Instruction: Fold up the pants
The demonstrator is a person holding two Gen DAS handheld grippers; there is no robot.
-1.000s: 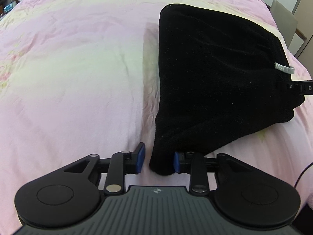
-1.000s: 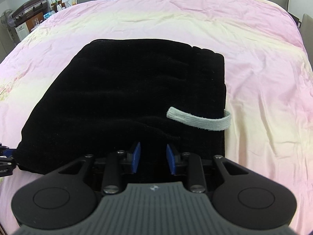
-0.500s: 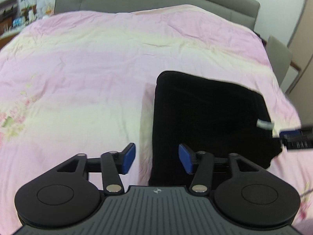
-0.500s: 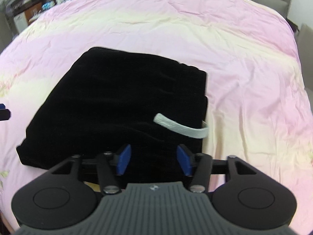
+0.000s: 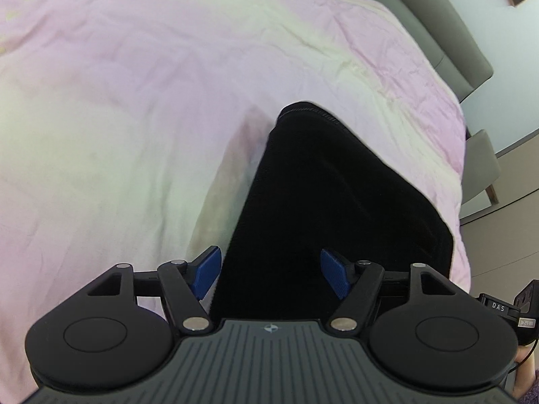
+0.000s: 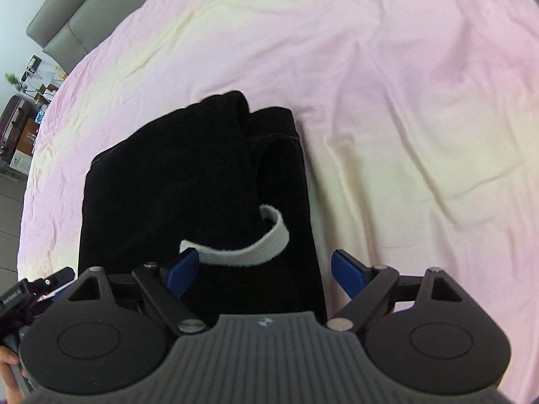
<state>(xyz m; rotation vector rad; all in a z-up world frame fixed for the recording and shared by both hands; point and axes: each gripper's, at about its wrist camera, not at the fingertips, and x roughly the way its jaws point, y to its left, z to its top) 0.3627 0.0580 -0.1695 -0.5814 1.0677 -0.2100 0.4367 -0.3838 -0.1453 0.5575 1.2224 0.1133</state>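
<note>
So the folded black knit pants [image 5: 337,208] are lying on the pink and cream wrinkled bedspread [image 5: 118,101], and the whole coming move hangs on one thing: the bundle's near edge is parked right under both sets of jaws, with its long axis running away from the grippers toward the far side of the bed.

In the left wrist view, the left gripper [image 5: 271,274] is seen straddling the bundle's near left edge. Its jaws have just been opening and now stand wide apart, nothing clamped; black fabric shows between the blue pads [image 5: 207,271] but isn't pressed by them.

Same story on the other side. The right gripper [image 6: 266,269] is over the near right corner, jaws freshly spread wide, empty. The pale grey fabric loop [image 6: 252,252] poking out of the pants sits just ahead of its left pad, possibly brushing it (hard to call with the fisheye warp).

Neither gripper is clearly nearer; each is placed above its own near corner. The far end looks a bit lumpy in the right wrist view, with two rounded folds bunched there.

Judging by the compact shape, the fold looks basically done, so what's likely left is a tidy-up or one last fold away from the near edge.
</note>
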